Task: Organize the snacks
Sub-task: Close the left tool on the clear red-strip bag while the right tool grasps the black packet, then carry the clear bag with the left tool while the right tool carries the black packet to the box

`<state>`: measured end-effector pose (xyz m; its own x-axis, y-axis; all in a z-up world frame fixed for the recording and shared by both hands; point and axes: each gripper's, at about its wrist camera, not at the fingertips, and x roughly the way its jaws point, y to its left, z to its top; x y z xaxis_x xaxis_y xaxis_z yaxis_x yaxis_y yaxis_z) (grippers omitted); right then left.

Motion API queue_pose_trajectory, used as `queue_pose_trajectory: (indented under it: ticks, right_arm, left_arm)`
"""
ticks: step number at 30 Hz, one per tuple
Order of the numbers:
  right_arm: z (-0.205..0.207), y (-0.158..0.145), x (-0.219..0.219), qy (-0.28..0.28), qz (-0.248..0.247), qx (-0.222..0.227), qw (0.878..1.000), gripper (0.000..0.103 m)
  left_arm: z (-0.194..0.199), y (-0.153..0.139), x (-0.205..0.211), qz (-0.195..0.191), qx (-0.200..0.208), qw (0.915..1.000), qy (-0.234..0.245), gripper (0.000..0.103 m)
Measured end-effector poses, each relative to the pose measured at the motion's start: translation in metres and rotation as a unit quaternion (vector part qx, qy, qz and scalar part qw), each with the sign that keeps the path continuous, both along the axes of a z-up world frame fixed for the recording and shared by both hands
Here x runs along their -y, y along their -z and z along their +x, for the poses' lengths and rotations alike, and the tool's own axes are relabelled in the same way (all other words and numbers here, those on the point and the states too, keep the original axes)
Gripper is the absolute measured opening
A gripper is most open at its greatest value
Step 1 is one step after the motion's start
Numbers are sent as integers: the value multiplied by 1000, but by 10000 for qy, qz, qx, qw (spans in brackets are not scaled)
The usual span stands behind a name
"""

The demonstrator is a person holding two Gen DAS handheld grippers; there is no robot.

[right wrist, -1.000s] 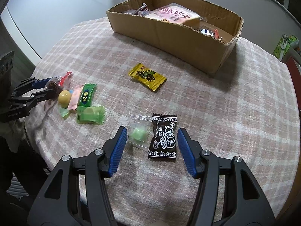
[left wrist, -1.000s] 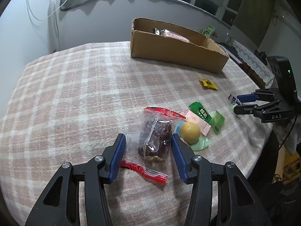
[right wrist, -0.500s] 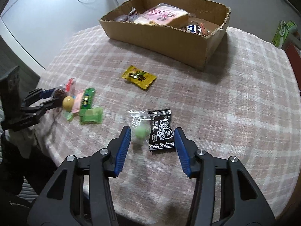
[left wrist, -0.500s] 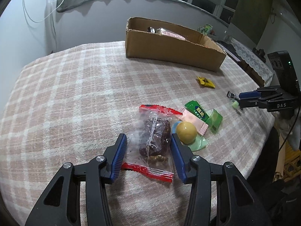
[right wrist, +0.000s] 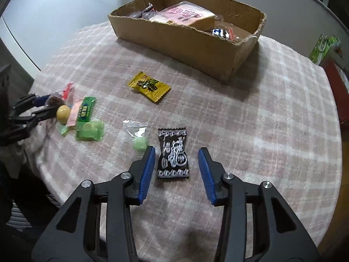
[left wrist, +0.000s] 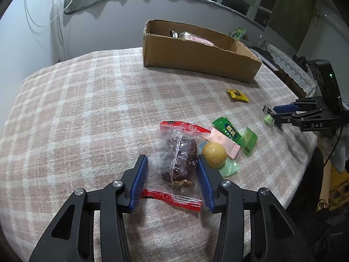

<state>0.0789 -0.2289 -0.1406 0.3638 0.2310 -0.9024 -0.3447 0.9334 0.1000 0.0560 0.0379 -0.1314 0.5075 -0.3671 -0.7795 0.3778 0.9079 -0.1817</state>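
Observation:
A clear packet with red ends and a brown date-and-nut snack (left wrist: 178, 159) lies on the plaid cloth between the blue pads of my left gripper (left wrist: 172, 160). The right pad is at its edge and the left pad stands just off the wrapper. My right gripper (right wrist: 176, 151) is closing around a black printed packet (right wrist: 173, 152) flat on the cloth. A gap shows at the right pad. A green candy in clear wrap (right wrist: 139, 144) lies just outside the left finger. The cardboard box (right wrist: 178, 39) at the far side holds several snacks.
Beside the brown packet lie a yellow ball candy (left wrist: 213, 154), a pink wrapper (left wrist: 220, 140), a green stick packet (left wrist: 226, 130) and a green cake packet (left wrist: 247, 140). A yellow packet (right wrist: 149, 86) lies mid-table. The table (left wrist: 87, 109) drops off close behind both grippers.
The right jaws narrowed and shifted right, so the green candy that was between them now lies outside the left finger. The left jaws drew in slightly around the brown packet.

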Motion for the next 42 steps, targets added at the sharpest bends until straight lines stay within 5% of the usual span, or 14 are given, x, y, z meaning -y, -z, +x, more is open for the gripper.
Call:
queue_pose_trajectory:
  ticks: [7, 21, 34, 42]
  right_arm:
    - [0, 2, -10, -268, -467, 118, 9985, 28]
    - [-3, -13, 4, -4, -213, 386, 9990, 26]
    - [9, -55, 5, 99, 84, 894, 9959, 26]
    - [33, -77, 5, 175, 208, 1175, 9927, 26]
  left_arm:
    - [2, 0, 6, 140, 77, 9999, -17, 43]
    - [3, -9, 3, -125, 113, 9997, -194, 41]
    - [23, -59, 4, -662, 544, 9955, -411, 40]
    - [53, -97, 20, -622, 1028, 9916, -483, 40]
